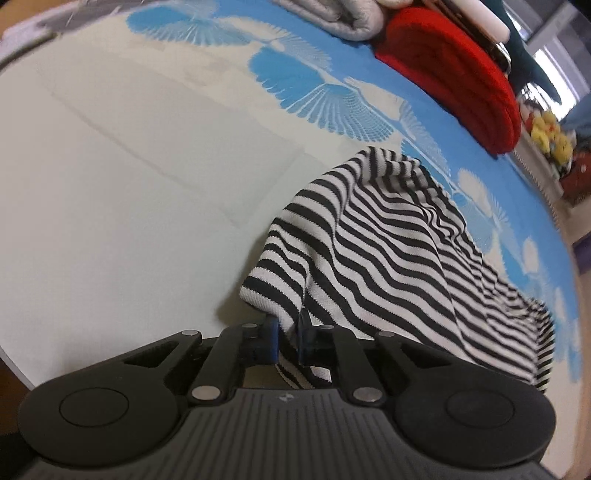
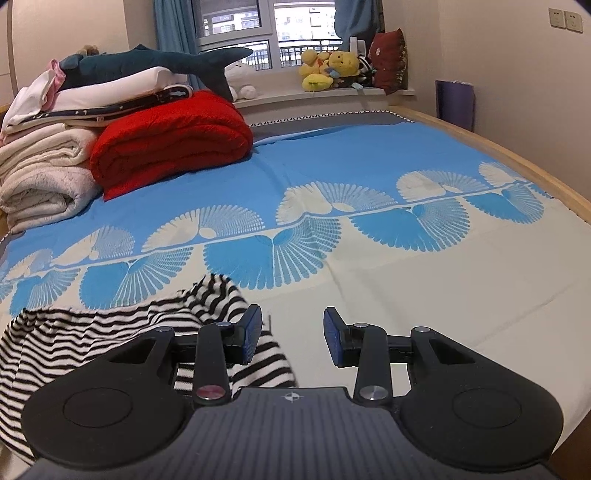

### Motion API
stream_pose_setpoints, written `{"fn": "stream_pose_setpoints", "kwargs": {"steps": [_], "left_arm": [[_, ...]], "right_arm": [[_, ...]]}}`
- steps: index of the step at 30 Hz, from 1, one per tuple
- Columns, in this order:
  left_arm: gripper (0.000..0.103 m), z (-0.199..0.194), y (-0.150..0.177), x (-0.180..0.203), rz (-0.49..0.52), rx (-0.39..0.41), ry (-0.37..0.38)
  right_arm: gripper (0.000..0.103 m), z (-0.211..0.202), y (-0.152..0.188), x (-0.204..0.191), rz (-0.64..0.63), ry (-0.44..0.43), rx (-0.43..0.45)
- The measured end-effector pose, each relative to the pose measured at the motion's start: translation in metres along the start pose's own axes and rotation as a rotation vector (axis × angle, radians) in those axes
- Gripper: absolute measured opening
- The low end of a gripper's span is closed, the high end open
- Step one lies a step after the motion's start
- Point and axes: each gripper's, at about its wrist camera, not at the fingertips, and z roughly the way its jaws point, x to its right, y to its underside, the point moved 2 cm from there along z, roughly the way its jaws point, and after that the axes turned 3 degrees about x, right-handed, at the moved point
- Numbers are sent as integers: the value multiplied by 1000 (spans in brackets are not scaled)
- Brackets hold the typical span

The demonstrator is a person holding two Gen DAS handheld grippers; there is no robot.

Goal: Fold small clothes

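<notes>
My left tongs [image 1: 289, 334] are pinched nearly closed on an edge of the striped garment [image 1: 388, 236], the blue pads squeezing a fold of black-and-white cloth between them, and the rest of it drapes away to the right, lifted in a peak off the bed sheet [image 1: 129, 166]. My right tongs [image 2: 292, 334] stand wide apart with nothing between them; the left pad sits just over the garment's near corner, the right pad over bare cream sheet.

The garment lies at the near edge of the bed, on the cream part of the sheet just short of the blue fan-pattern band.

The left view gives me the grip itself and the cloth's full drape, plus only a sliver of the red blanket [image 1: 454, 74] and a grey folded towel [image 1: 332, 18]. The right view opens up the room: red blanket [image 2: 170, 140] beside a stack of white folded bedding [image 2: 44, 173], a plush shark [image 2: 155, 62] on top, yellow soft toys [image 2: 328, 70] on the window sill, a window [image 2: 258, 26] with blue curtains, two wall switches [image 2: 565, 18], and the wooden bed frame [image 2: 517, 155] curving on the right.

No readable writing anywhere; only a small compass-like emblem [image 2: 291, 397] on the right tongs' body
</notes>
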Motion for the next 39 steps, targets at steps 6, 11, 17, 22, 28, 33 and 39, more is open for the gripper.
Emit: {"fn": "stream_pose_setpoints", "kwargs": {"steps": [6, 11, 17, 22, 28, 33, 39], "left_arm": [[9, -33, 1, 79, 237, 111, 14], [9, -65, 36, 207, 445, 182, 207], [8, -58, 140, 362, 697, 111, 461], [16, -6, 225, 417, 905, -154, 534], [41, -30, 180, 367, 863, -90, 587], [42, -44, 127, 305, 880, -4, 463], [68, -27, 89, 265, 803, -15, 402]], "right_arm": [[39, -3, -17, 26, 66, -13, 41], [39, -2, -29, 55, 51, -10, 85], [38, -2, -30, 90, 129, -14, 84], [38, 3, -28, 108, 175, -35, 53], [39, 21, -19, 112, 221, -130, -70], [39, 42, -15, 103, 266, -202, -170], [42, 65, -12, 74, 275, -240, -248]]}}
